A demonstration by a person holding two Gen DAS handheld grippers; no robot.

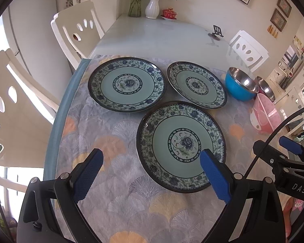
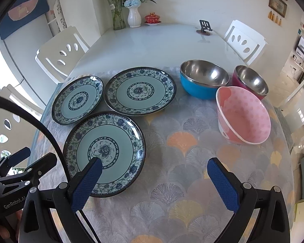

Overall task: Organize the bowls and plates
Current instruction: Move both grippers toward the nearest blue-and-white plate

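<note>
Take the near plate (image 1: 181, 145) as your landmark: it lies flat on the patterned cloth (image 1: 115, 202), closest to you. Beyond it to the left sits a second plate (image 1: 127, 84), and beyond it to the right a third plate (image 1: 196, 85); the three lie close together without overlapping, so none is stacked yet. Your left gripper (image 1: 152, 162) hangs over the near plate's front-left side with its jaws spread wide and nothing between them, one blue pad above the plate and the other over bare cloth, probably lined up for a first grasp at the rim. Your right gripper (image 2: 155, 171) is just as wide and empty, poised just to the right of the near plate.

The bowls stand well to the right of the near plate and farther back: a blue bowl (image 2: 203, 79), a magenta bowl (image 2: 251, 81) just beside it, and a pink dotted bowl (image 2: 243, 114) in front of those two, tilted so its mouth faces you. They are grouped but not nested, so that sorting looks undone too.

What props the pink bowl up is hidden behind its own wall. From the left wrist view the magenta bowl is mostly covered by the blue one. Whether either gripper touches the near plate you cannot tell.
</note>
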